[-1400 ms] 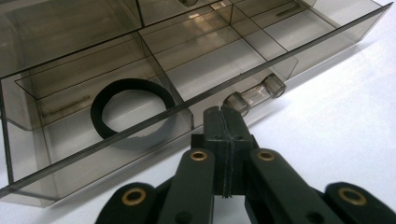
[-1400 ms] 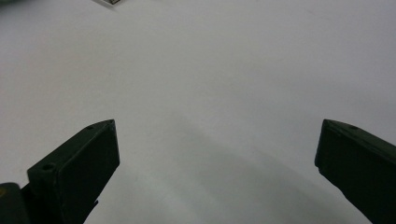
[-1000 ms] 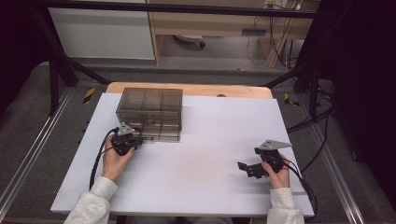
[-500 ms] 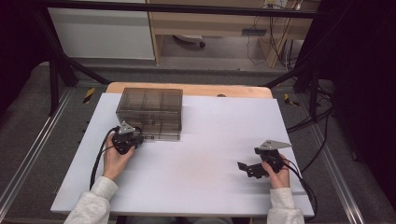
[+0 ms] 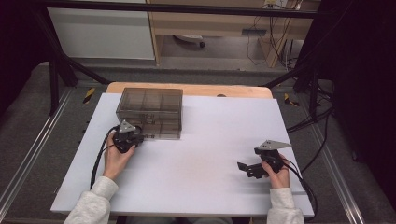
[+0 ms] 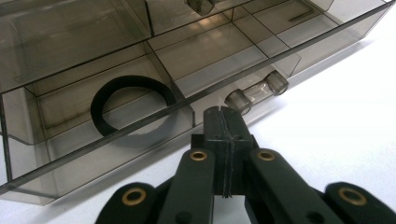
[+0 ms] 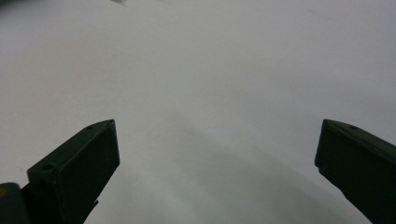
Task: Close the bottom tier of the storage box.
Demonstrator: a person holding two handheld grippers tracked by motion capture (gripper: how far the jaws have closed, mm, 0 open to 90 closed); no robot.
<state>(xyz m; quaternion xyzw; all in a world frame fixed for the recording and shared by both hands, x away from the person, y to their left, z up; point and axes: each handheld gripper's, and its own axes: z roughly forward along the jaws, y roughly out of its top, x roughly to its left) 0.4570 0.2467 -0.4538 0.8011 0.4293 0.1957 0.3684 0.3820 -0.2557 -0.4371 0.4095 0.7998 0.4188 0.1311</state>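
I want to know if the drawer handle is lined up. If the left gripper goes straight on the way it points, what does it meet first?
Probably the clear handle of the smoky drawer box: the left gripper, jaws shut, points just short of its near end. Depth is unclear, so contact may be slightly off-centre.

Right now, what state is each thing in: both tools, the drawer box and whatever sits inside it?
Left tool: shut, tips just short of the clear drawer handle, gripping nothing.
Right tool: open, empty, over bare table.
Drawer box: drawers closed.
Black ring: inside a lower drawer compartment, leaning.
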